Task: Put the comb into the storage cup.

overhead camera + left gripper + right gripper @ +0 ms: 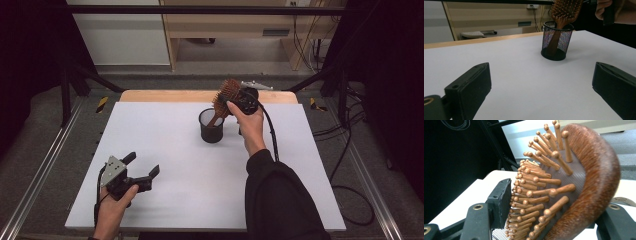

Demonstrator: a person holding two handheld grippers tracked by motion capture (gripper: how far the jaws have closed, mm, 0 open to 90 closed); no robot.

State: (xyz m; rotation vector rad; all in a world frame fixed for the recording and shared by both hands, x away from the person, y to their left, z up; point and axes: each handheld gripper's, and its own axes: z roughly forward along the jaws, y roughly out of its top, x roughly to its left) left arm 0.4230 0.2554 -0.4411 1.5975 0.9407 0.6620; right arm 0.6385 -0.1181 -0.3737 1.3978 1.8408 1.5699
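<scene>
A wooden hairbrush (229, 91) stands handle-down in a black mesh cup (211, 127) at the middle back of the white table (175, 195). Its head leans to the right above the rim. My right gripper (230, 101) reaches in from the right, level with the brush head. In the right gripper view the brush head (574, 177) lies between the jaws. The left pad sits at the bristle tips and the wooden back is beside the right jaw, with no clear squeeze. My left gripper (143, 164) rests open near the front left, far from the cup (556, 41) and brush (565, 10).
A black cable (272, 135) trails from the right gripper along the person's sleeve. Black frame bars and metal rails border the table on both sides. Wooden furniture (230, 30) stands behind the far edge.
</scene>
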